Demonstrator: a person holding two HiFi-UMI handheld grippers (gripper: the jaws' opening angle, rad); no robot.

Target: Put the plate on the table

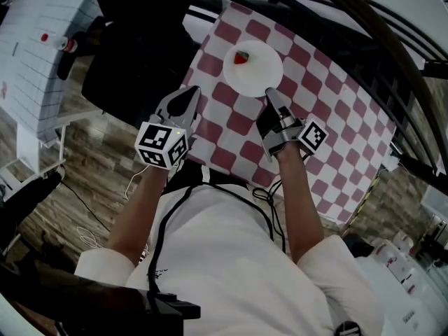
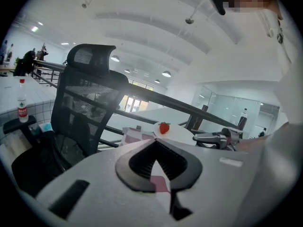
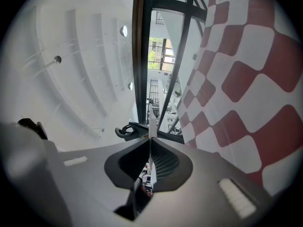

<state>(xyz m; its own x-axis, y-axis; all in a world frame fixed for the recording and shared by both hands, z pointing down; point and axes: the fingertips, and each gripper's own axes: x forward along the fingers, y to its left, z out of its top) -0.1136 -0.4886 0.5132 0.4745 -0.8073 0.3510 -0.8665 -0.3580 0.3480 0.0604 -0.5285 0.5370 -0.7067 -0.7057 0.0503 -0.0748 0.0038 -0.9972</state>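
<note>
A white plate [image 1: 255, 72] with a strawberry [image 1: 241, 58] on it is over the far left part of the red-and-white checked table [image 1: 336, 117]. My right gripper [image 1: 269, 94] is at the plate's near rim and shut on it. In the right gripper view the rim [image 3: 151, 123] shows edge-on as a thin white line between the closed jaws [image 3: 150, 137]. I cannot tell whether the plate rests on the cloth. My left gripper [image 1: 190, 93] is shut and empty at the table's left edge, left of the plate. In the left gripper view [image 2: 155, 142] the plate [image 2: 179, 132] and strawberry [image 2: 164, 127] lie just beyond the tips.
A black mesh office chair [image 1: 133, 47] stands close to the table's left side. A white tiled counter [image 1: 31, 61] with a red-capped bottle [image 1: 54, 40] is further left. Black railings [image 1: 364, 26] run behind the table. The floor [image 1: 91, 180] below is wood-patterned.
</note>
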